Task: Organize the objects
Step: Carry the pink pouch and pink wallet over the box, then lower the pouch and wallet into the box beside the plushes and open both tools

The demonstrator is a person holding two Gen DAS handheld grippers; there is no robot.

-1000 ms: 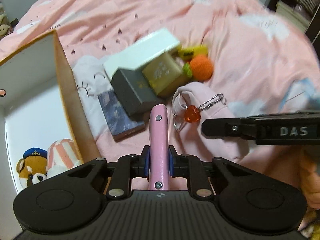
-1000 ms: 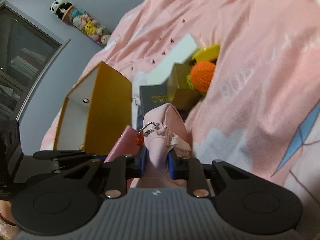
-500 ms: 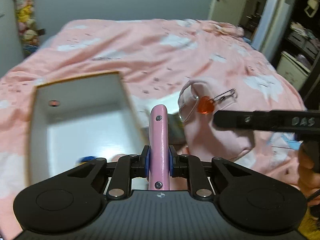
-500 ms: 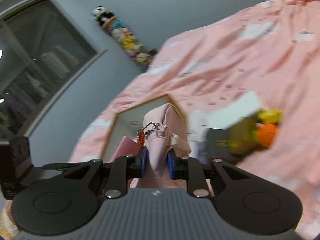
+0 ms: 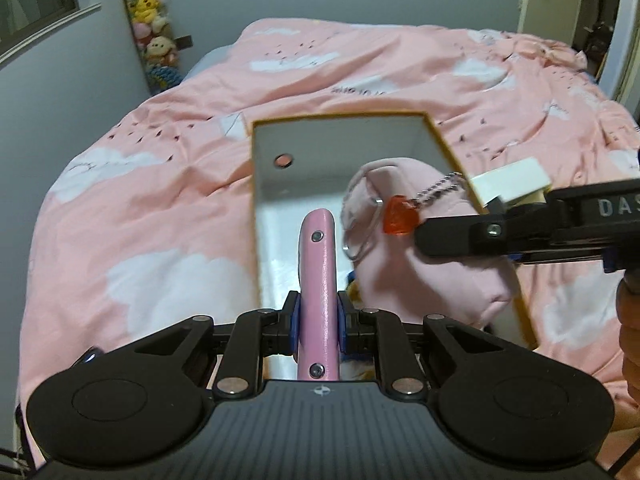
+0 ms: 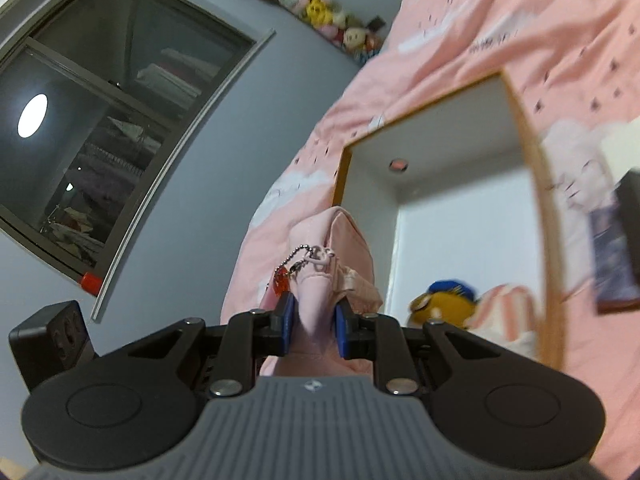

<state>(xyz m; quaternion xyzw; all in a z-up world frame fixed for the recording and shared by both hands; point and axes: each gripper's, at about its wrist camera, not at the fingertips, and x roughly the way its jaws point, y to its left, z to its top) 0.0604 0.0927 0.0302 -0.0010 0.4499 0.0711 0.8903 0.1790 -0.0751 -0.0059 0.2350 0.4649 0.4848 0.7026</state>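
Left wrist view: left tongs (image 5: 318, 322) pinching the stiff pink strap (image 5: 318, 264) of a soft pink bag (image 5: 430, 248), blue pads pressed flat on both sides. Right tongs (image 5: 424, 236) entering from the right, nipping a fold of the same bag beside the red heart charm (image 5: 400, 220) on its ball chain. Bag hanging between the two pairs of tongs, over the open white storage box (image 5: 264, 168) on the bed (image 5: 140, 200).

Right wrist view: right tongs (image 6: 312, 324) clamped on bunched pink fabric, charm dangling at the left pad. Judged light, limp and sure to sag wherever unsupported; cloth gives under the pads, so a deep bite on a seam or the firmer strap looks safest. Chain and ring likely to snag on the box rim.

Box already holding a plush bear with a blue cap (image 6: 444, 300) and a pink-striped plush (image 6: 500, 304) at the near end; far end bare. Other boxes lying on the bed outside, too blurred to name.
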